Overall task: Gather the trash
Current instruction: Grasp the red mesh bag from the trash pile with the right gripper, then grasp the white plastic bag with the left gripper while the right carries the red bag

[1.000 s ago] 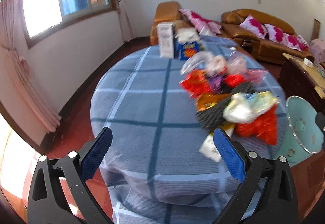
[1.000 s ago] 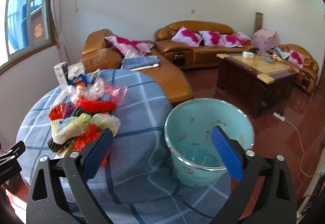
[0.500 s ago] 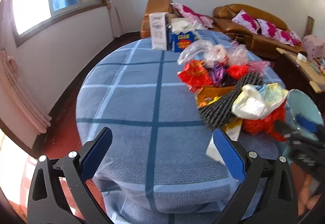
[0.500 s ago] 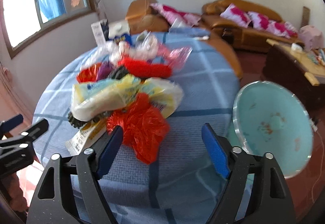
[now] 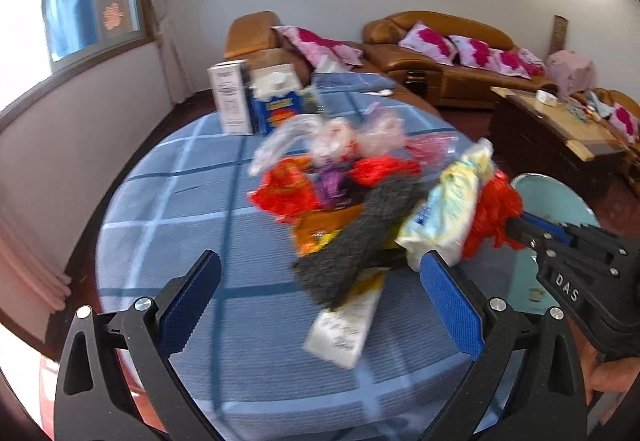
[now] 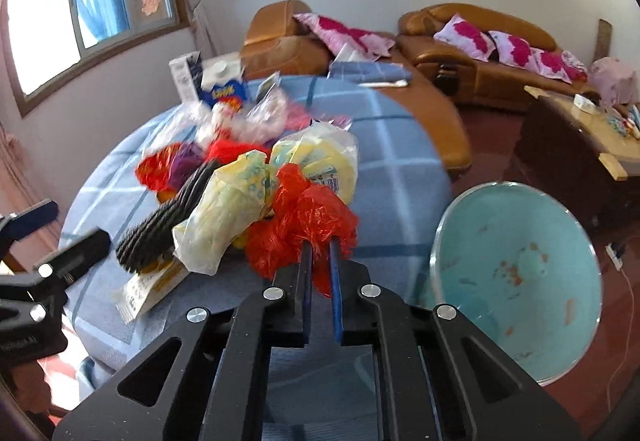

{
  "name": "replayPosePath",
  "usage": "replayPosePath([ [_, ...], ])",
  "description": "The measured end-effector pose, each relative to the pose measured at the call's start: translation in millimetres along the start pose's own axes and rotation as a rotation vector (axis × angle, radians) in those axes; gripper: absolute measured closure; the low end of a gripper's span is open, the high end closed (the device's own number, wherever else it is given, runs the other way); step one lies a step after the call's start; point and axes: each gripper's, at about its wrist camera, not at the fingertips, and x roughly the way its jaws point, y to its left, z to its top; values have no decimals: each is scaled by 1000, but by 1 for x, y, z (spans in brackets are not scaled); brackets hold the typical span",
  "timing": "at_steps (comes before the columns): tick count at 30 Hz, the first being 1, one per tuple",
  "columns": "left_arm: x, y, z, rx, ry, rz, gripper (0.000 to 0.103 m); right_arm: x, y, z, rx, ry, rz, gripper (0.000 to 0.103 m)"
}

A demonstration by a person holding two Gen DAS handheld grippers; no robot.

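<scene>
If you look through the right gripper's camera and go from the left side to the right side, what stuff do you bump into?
Left gripper → black ridged strip → pale yellow plastic bag → red plastic bag, pinched in the right gripper → teal bin → dark wooden coffee table.

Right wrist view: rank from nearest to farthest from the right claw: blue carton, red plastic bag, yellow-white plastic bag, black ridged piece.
1. red plastic bag: pinched in the right claw, dead ahead.
2. yellow-white plastic bag: just left of the red one, touching it.
3. black ridged piece: further left, partly under the yellow-white bag.
4. blue carton: upright at the table's far edge.
</scene>
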Motion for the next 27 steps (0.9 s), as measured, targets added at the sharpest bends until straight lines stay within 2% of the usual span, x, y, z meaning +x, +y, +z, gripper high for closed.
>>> replayPosePath([
  [10, 16, -37, 16, 37, 26, -55, 6, -19, -34, 16, -48, -22, -27, 95],
  [13, 24, -50, 20, 46, 39, -72, 6, -28, -51, 19, -16, -41, -52, 95],
  [16, 37, -67, 23, 67, 62, -88, 9, -38, -74, 24, 52, -75, -95, 95],
  [19, 51, -79, 26, 71, 81, -114, 14, -40, -84, 27, 65, -88, -120, 95],
  [21, 63, -89, 27, 91, 98, -116, 21, -39, -86, 27, 69, -87, -140, 95],
  [25, 88, -105, 25, 111, 155, -103, 28, -33, -90, 22, 88, -70, -149, 95],
  [27, 94, -107, 23, 114, 147, -76, 45, -34, -91, 20, 81, -81, -175, 95],
])
